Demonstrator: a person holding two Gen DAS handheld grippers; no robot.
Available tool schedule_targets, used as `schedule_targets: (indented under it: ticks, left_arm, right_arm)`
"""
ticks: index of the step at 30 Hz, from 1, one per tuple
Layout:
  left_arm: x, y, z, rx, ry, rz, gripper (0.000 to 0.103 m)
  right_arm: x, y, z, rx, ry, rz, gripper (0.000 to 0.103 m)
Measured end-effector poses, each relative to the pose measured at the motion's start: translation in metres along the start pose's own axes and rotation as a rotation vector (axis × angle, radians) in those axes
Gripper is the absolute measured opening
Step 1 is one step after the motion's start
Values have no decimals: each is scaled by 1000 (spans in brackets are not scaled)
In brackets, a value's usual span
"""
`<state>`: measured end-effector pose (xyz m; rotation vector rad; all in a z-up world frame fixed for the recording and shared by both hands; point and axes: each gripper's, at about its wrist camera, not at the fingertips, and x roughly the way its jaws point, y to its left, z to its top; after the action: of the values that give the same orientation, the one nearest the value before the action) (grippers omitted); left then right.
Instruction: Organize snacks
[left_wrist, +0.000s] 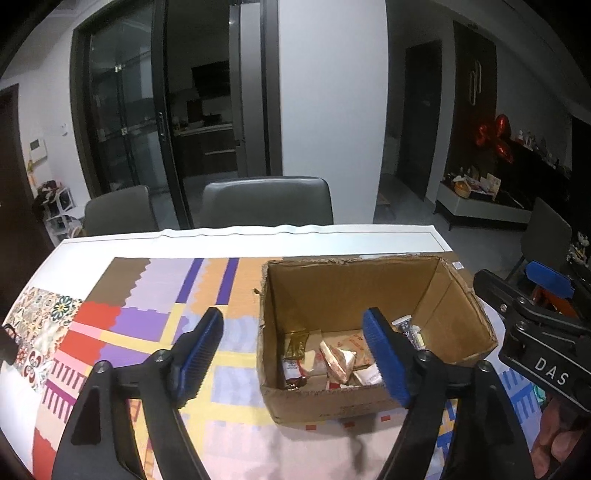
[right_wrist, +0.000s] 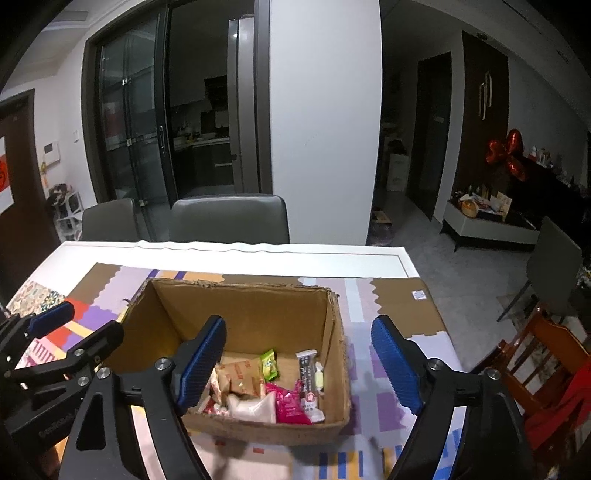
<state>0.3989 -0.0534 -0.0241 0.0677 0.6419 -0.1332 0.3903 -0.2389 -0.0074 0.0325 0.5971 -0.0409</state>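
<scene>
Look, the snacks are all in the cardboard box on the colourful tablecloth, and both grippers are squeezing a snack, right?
Not quite. The snacks do lie in the cardboard box on the colourful tablecloth, but neither gripper squeezes anything. The left gripper and right gripper stand open and empty, as each wrist view shows.

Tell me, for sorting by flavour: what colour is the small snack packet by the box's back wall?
Green packet, clearest in the right wrist view.

My table (right_wrist: 221, 254), white, w/ patchwork cloth (left_wrist: 147, 314) over it; cardboard box (right_wrist: 258, 306) sits on the cloth.
</scene>
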Motion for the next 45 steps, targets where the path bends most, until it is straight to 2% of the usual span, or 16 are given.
schedule_targets:
  ticks: [4, 8, 11, 19, 30, 45]
  left_arm:
    - [-17, 2, 0, -3, -18, 15, 82]
    - [-32, 3, -1, -8, -38, 27, 90]
    - [-43, 3, -3, -11, -52, 30, 91]
    - [-71, -1, -12, -8, -75, 33, 97]
    - [-102, -2, -35, -25, -87, 28, 97]
    - [-149, -4, -83, -30, -102, 41, 97]
  right_arm:
    - [-13, 0, -1, -2, -12, -2, 84]
    - [-27, -1, -4, -3, -18, -4, 85]
    - [-37, -2, -7, -1, -27, -10, 88]
    - [-64, -8, -16, 16, -42, -12, 88]
    - [-98, -7, -35, 22, -56, -10, 88]
    - [-148, -6, -81, 8, -73, -30, 88]
